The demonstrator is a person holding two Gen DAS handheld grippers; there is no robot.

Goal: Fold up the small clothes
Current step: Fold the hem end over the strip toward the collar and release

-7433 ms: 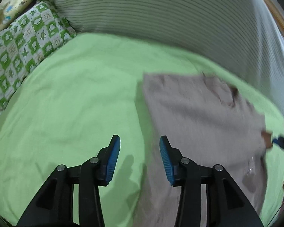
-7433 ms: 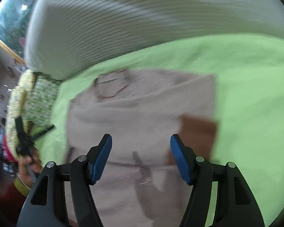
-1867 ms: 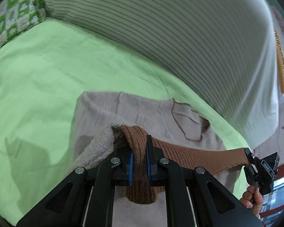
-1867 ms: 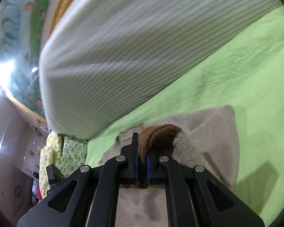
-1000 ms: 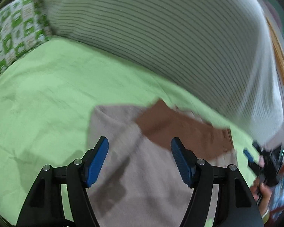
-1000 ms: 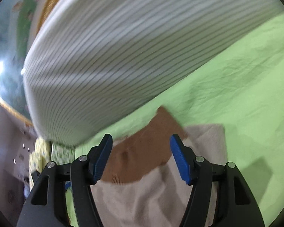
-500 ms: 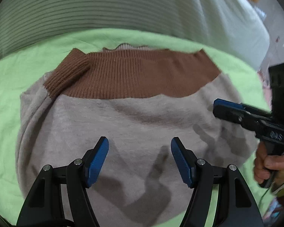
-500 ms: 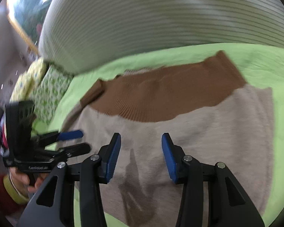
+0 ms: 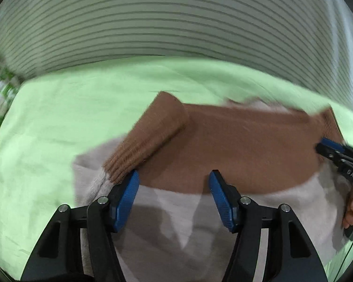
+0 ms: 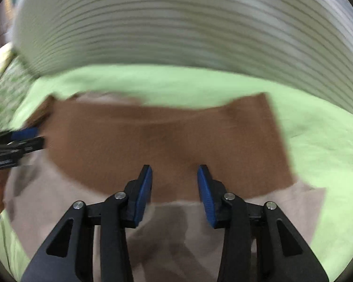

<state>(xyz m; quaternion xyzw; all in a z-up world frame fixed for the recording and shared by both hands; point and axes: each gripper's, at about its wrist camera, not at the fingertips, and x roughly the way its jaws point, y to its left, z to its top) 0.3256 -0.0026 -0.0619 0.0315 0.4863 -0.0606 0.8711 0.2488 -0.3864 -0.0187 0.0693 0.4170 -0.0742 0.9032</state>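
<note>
The sweater (image 9: 200,223) is lying folded on the green bed sheet (image 9: 58,122), in front of the striped bolster (image 9: 176,23). Its brown hem (image 9: 235,145) is lying across the far half, which indicates that the lower part is doubled over the upper part. One brown cuff (image 9: 148,136) is lying diagonally at the left edge, overlapping the hem.

The left gripper (image 9: 173,199) is hovering over the grey panel with its jaws spread wide and is gripping nothing. The right gripper (image 10: 174,193) is hovering over the hem boundary, jaws parted to a moderate gap, also empty.

Both tools are standing clear of the fabric, probably so that the fold can settle undisturbed. The protruding cuff is likely requiring the next correction, since it is breaking the rectangular outline.
</note>
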